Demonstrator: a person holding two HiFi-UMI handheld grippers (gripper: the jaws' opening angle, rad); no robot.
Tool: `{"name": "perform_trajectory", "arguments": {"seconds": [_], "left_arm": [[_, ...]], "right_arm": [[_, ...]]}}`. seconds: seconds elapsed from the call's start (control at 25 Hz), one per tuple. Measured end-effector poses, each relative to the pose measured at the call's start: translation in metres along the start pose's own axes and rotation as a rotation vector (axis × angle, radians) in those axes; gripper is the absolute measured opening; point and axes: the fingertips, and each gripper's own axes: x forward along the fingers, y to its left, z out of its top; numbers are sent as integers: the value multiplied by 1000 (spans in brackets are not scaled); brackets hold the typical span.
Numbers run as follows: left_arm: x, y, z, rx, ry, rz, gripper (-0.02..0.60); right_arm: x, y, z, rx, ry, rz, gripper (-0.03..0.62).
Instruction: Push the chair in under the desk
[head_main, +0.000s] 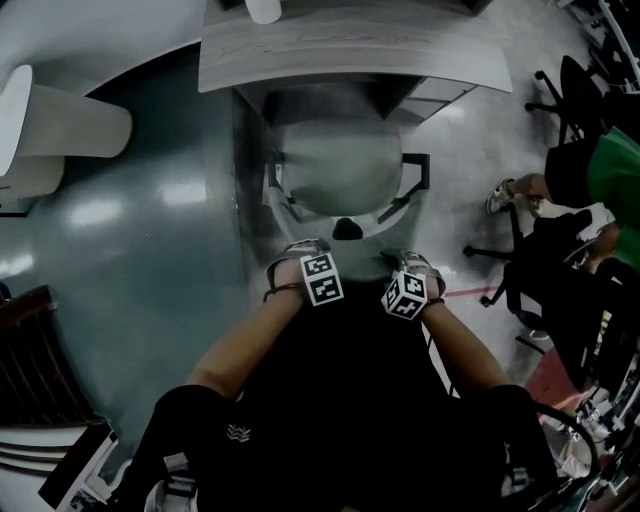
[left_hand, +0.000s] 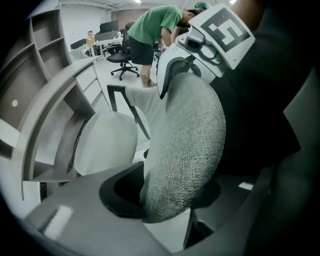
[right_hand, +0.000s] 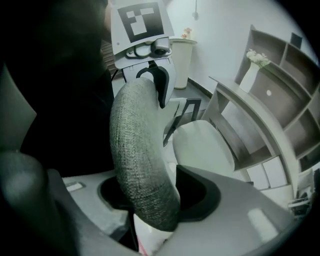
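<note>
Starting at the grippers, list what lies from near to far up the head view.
left gripper and right gripper side by side → chair → desk

Setting: open-plan office. Grey wood-grain desk (head_main: 350, 55) with a fabric-backed chair (head_main: 340, 170) with armrests at its front edge. Built-in shelving (right_hand: 295, 80) rises behind the desk. Black swivel chair (left_hand: 122, 59) on the polished floor (head_main: 150, 200). Far workstations with monitors (left_hand: 106, 37); a person in a green shirt (left_hand: 150, 27) nearby.
</note>
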Motion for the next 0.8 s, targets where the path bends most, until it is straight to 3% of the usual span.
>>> {"name": "perform_trajectory", "arguments": {"seconds": [0.28, 0.8], "left_arm": [[0, 28, -22, -50, -40, 59, 221], [-19, 68, -6, -107, -86, 46, 230]], "right_arm": [[20, -18, 19, -59, 32, 37, 190], [10, -65, 29, -100, 25, 43, 190]]}}
